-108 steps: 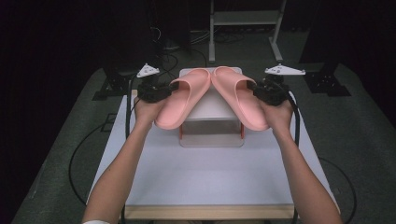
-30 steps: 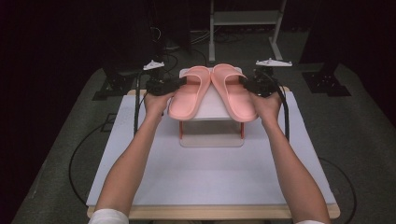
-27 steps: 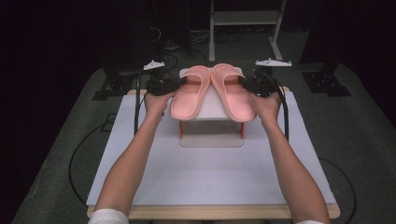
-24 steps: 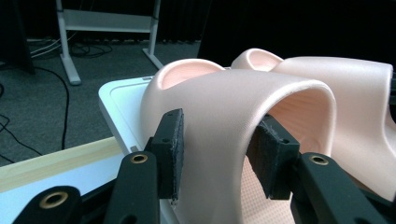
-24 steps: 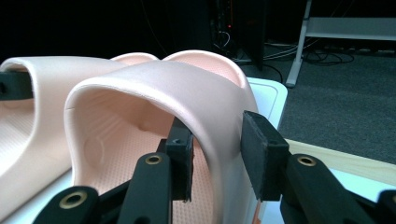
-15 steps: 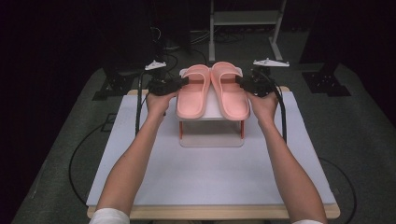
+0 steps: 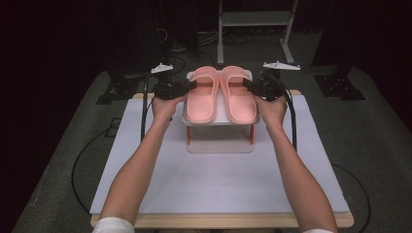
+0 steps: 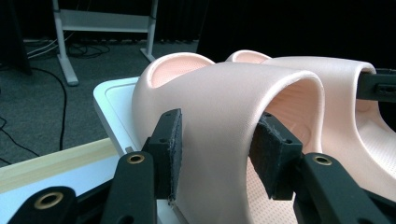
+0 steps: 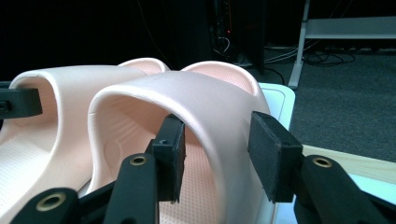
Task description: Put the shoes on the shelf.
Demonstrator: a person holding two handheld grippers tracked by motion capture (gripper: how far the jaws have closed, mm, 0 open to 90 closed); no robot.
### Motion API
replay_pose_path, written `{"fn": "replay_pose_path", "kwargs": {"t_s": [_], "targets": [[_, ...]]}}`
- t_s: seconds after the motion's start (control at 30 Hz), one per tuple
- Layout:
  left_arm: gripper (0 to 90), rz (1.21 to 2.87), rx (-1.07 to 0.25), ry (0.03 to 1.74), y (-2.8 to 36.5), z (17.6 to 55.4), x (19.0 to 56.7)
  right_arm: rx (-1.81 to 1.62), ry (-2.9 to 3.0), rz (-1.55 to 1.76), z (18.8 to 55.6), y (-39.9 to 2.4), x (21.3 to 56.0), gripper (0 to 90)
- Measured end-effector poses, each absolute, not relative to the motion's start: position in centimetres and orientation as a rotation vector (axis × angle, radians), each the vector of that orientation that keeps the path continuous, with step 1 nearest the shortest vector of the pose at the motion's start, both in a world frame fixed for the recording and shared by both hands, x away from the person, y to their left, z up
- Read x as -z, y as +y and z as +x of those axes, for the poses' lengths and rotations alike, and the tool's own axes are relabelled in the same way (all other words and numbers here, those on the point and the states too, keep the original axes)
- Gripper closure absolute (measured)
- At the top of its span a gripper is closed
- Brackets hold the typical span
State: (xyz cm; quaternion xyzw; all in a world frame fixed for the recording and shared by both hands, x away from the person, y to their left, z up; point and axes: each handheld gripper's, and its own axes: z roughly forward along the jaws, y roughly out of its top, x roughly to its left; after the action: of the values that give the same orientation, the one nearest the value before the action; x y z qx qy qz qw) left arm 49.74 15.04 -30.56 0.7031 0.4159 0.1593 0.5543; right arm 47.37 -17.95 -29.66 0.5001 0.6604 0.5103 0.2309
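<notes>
Two pink slippers lie side by side on a white raised stand at the table's far middle. My left gripper comes in from the left, its pads pressed on the strap wall of the left slipper; in the left gripper view one pad is outside the strap and one inside. My right gripper reaches the right slipper from the right. Its jaws have just been opening, with the strap still between them and the outer pad standing just off it.
The stand has orange legs and rests on a white board over a wooden table. Black cables trail from both grippers down the table's sides. A metal rack and dark stands occupy the floor behind.
The slippers, earlier held tilted with their toes together, have come down flat and parallel onto the stand. Both hands have drawn in slightly toward it.
</notes>
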Motion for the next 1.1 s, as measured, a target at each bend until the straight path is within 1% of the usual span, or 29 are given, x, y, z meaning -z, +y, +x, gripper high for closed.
{"fn": "replay_pose_path", "kwargs": {"t_s": [0.23, 0.73, 1.1], "targets": [[56.9, 1.662, -0.388, 0.982, 14.8, 49.7, 30.6, -1.400, 1.808, 1.378, 47.3, -17.6, 29.6, 56.7], [57.4, 1.649, -0.395, 0.987, 14.6, 50.2, 30.8, -1.399, 1.804, 1.359, 47.7, -17.0, 29.9, 58.1], [57.4, 1.671, -0.407, 0.991, 14.5, 50.4, 30.5, -1.391, 1.786, 1.369, 48.2, -16.7, 29.9, 58.0]]}}
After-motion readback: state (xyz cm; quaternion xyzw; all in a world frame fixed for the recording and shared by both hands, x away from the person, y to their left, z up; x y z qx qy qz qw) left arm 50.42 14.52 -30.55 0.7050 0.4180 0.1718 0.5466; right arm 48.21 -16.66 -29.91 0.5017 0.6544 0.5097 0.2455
